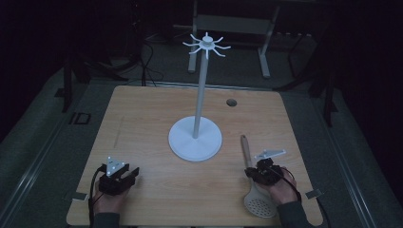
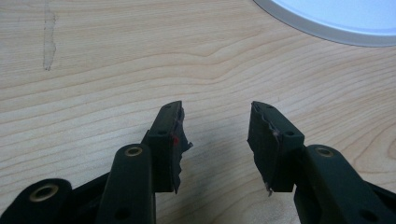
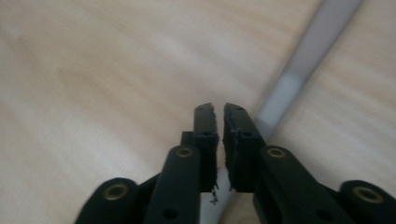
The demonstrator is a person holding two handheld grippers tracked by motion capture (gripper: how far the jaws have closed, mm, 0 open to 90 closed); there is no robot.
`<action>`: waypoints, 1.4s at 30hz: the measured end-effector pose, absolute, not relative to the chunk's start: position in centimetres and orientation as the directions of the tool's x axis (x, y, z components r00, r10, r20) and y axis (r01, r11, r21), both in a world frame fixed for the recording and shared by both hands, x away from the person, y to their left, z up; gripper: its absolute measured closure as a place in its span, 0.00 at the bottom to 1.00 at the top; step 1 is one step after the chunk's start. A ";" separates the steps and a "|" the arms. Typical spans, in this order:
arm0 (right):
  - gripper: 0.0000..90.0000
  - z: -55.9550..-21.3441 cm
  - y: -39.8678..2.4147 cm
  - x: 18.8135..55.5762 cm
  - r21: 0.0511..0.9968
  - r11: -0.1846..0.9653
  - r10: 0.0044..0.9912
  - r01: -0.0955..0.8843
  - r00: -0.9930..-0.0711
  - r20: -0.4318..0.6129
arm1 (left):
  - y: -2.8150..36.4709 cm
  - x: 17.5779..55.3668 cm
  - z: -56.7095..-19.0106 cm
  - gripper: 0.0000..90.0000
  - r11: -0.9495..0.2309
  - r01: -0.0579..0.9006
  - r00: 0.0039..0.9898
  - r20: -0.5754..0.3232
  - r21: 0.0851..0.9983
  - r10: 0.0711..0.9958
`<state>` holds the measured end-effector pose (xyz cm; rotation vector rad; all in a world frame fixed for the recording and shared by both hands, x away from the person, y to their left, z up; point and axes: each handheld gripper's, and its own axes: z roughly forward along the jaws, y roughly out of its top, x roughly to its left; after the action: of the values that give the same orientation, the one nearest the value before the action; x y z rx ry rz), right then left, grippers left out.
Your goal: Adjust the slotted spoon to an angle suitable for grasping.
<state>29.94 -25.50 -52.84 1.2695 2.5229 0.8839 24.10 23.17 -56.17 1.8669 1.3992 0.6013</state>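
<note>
Slotted spoon (image 1: pixel 253 183) lies at five o'clock from the white rack (image 1: pixel 195 137), right gripper (image 1: pixel 257 172) nearly closed above its handle, gripping nothing; left gripper (image 1: pixel 127 174) open, idle. Closing off-centre could skid the handle away.

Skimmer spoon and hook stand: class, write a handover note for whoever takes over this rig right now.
Left gripper: open, nothing between its fingers, low over the table.
Right gripper: fingers barely apart, gripping nothing, over the skimmer spoon handle.
Spoon lies flat at the table's right; hook stand stands mid-table, hooks bare.
Done: nothing hung.
Left: probably grip the handle and hang the spoon.
</note>
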 end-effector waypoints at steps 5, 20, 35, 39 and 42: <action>0.77 -52.3 -25.5 32.0 0.570 0.413 0.833 0.711 -0.548 0.080 | 23.3 24.1 -56.1 0.62 -0.148 0.615 0.300 -0.057 0.775 0.952; 0.75 -53.0 -23.3 36.5 0.409 0.405 0.896 0.818 -0.445 0.002 | 23.4 24.0 -56.0 0.62 -0.144 0.610 0.298 -0.058 0.779 0.953; 0.72 -53.5 -21.9 37.8 0.335 0.361 0.929 0.870 -0.367 -0.048 | 23.5 23.9 -55.9 0.62 -0.138 0.606 0.295 -0.060 0.784 0.954; 0.75 -53.5 -21.9 37.7 0.322 0.339 0.935 0.884 -0.354 -0.013 | 23.4 24.0 -55.9 0.61 -0.140 0.606 0.295 -0.057 0.783 0.954; 0.77 -53.5 -21.7 37.7 0.326 0.339 0.933 0.883 -0.359 0.001 | 23.4 24.0 -55.9 0.61 -0.143 0.607 0.296 -0.056 0.782 0.953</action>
<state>37.70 -21.73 -53.48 1.6577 2.4126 0.4056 23.98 23.39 -55.94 1.8460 1.3980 0.6110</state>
